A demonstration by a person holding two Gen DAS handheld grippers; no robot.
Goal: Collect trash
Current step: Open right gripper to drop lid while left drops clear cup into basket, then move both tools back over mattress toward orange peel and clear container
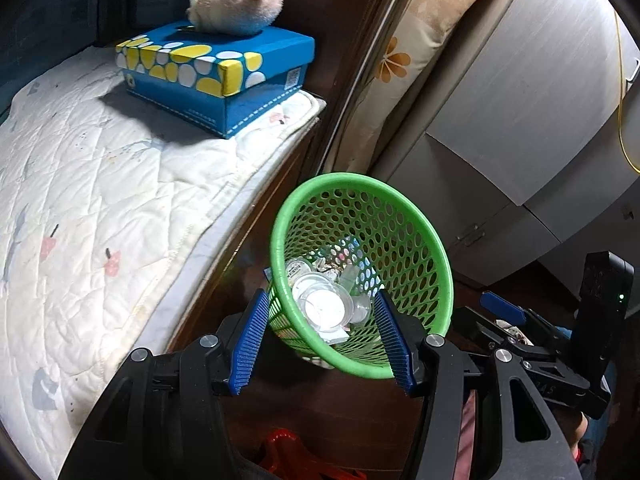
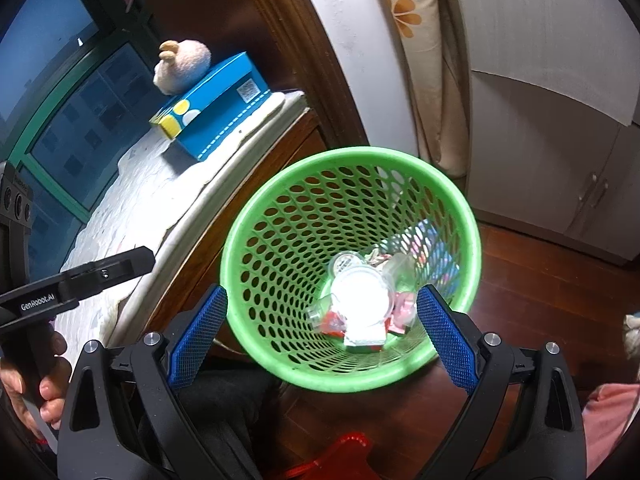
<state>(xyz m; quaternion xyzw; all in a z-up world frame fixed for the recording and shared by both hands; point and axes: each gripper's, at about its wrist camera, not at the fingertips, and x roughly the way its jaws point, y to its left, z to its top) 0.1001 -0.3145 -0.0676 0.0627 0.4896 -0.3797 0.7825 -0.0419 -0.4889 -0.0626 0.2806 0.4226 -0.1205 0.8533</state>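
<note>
The green basket (image 2: 352,376) stands open-topped on bare wooden floor (image 2: 540,280), hemmed by the padded bench (image 1: 100,200) beside it

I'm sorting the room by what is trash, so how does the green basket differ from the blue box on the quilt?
The green basket is round, perforated and open-topped; the blue box is rectangular, solid-walled and spotted yellow and white. The basket stands on the wooden floor and holds cups and wrappers; the box rests higher, on the quilt, with a plush toy on top. Both sit upright.

Green perforated basket (image 2: 280,216) upright on wood floor, clear plastic cups (image 2: 362,300) and wrappers (image 2: 402,312) inside
</note>
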